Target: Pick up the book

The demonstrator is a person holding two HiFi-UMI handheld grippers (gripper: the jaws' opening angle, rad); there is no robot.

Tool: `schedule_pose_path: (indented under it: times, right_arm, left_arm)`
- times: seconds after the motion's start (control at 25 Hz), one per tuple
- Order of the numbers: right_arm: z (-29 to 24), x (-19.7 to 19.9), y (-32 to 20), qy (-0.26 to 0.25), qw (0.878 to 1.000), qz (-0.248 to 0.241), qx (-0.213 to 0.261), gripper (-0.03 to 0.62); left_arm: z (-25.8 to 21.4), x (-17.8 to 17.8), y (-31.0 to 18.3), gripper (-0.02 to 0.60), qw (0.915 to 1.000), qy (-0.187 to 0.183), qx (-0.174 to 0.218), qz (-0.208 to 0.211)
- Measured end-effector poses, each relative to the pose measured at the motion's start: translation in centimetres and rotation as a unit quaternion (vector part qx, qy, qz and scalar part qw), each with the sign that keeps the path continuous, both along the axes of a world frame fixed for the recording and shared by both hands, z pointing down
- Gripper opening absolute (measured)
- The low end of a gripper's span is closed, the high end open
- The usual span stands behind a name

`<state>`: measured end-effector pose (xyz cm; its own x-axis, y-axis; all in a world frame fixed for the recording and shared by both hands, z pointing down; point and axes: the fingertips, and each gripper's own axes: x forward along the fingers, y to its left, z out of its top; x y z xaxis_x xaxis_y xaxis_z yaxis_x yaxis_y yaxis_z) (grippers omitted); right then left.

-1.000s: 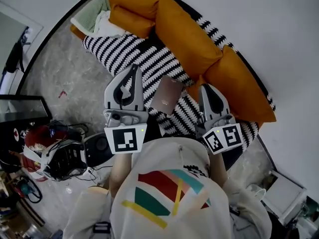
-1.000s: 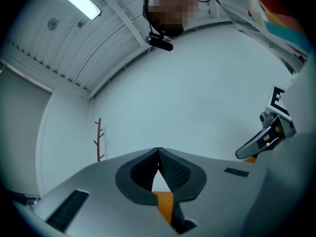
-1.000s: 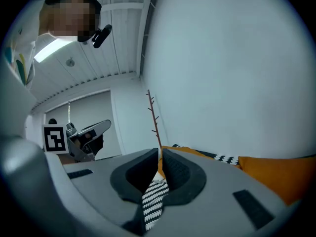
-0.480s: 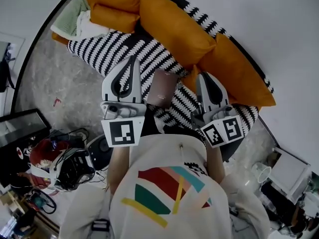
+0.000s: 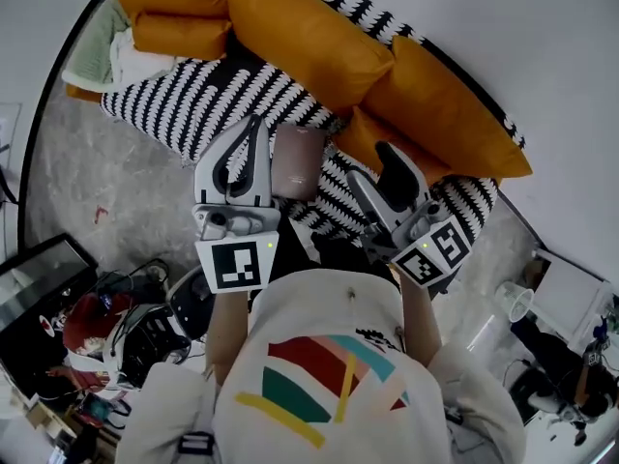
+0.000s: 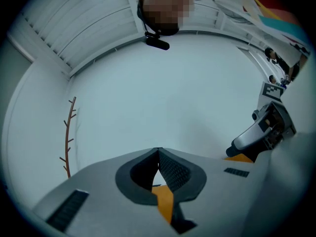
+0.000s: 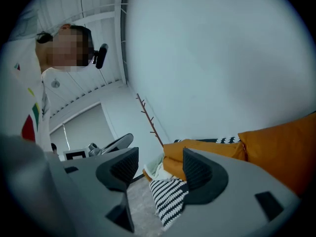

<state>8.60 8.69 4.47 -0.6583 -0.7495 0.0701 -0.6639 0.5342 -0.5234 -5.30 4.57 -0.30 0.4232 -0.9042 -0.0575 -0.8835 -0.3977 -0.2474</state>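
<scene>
**Right gripper** (image 7: 159,164): jaws wide apart, having just been opening. Nothing stands between them; only the sofa shows beyond the gap. Grey moulded body, dark ribbed pads (image 7: 193,166), and a marker cube in black and white squares.

**Left gripper** (image 6: 158,152): jaws closed tip to tip and holding nothing. A sliver of orange shows through the slit below the tips. Same grey shell and cross-hatched dark pads.

**Book** (image 5: 298,159): the task's thing. It lies flat on the sofa seat, and in the head view it shows between the two grippers, just beside the left one's tips. Neither gripper has it. Thin rectangular slab with a matte dusty-brown cover; no print can be made out.

**Progress**: the pick-up is not yet done. The right gripper looks ready to take the book, but it points past the book rather than at it. What is left, by my judgement, is to bring the open jaws over an edge, close on it and lift.

**Striped throw** (image 5: 232,100): soft cloth in a black-and-white broken stripe, draped over the seat and under the book.

**Cushions** (image 5: 309,37): plump and orange, in smooth fabric, lined up along the sofa back.

**Floor** (image 5: 87,182): pale grey and mottled like stone.
</scene>
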Motion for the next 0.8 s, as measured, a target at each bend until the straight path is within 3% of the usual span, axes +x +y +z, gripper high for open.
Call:
schedule_pose_path:
  times: [0.32,0.44,0.64,0.8]
  right_arm:
    - [16.6,-1.2,1.3,0.017,0.992,-0.006,-0.127,0.270]
    - [23.3,-0.7,1.0,0.022,0.985,0.001,-0.170,0.270]
    - [34.8,-1.0,1.9,-0.027,0.967,0.026,-0.252,0.270]
    - [41.9,-2.1,4.8,-0.015,0.944,0.000,-0.329,0.270]
  left_arm:
    - [12.0,1.3,0.5,-0.002,0.9991,-0.019,-0.034,0.014]
    - [17.6,2.7,-0.4,-0.002,0.9984,0.000,-0.048,0.031]
    - [26.8,4.6,-3.5,-0.002,0.9967,-0.024,-0.025,0.074]
    - [31.5,5.2,-5.0,-0.002,0.9963,-0.012,-0.052,0.068]
